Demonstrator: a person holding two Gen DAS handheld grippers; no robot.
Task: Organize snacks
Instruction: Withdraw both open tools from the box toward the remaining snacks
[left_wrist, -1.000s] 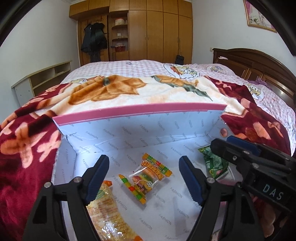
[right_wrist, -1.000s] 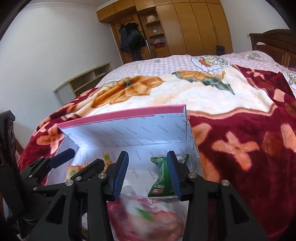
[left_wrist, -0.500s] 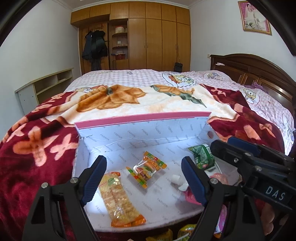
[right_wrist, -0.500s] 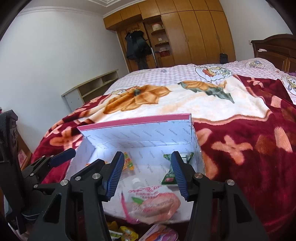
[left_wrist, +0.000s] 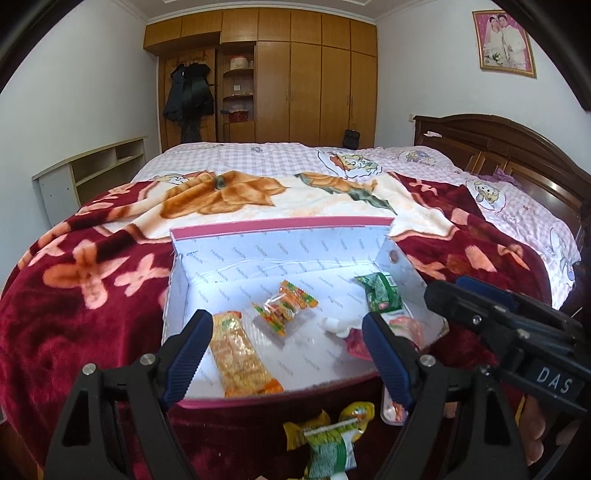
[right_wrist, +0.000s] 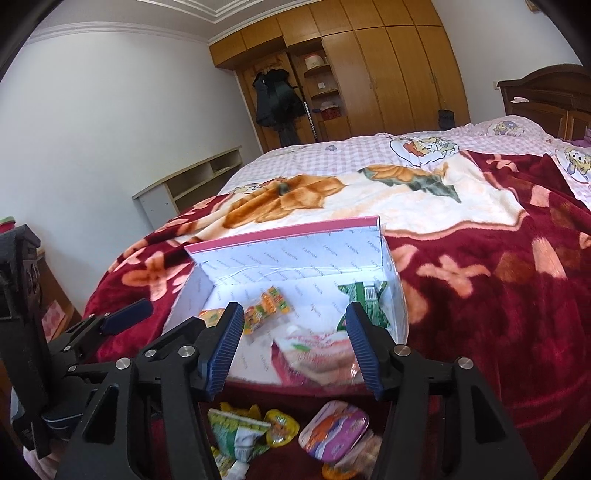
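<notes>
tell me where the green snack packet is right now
The small green foil snack packet lies inside the white pink-rimmed box, in its far right corner, seen in both wrist views.

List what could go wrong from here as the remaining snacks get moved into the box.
1. The pink pouch lies right at the box's low front edge, so a nudge might tip it out.
2. The loose snacks, such as the green-and-white packet and the purple cup, sit close together below the open right gripper; its fingers might catch two.
3. The box rests on a soft blanket, so pressing might tilt it.
</notes>
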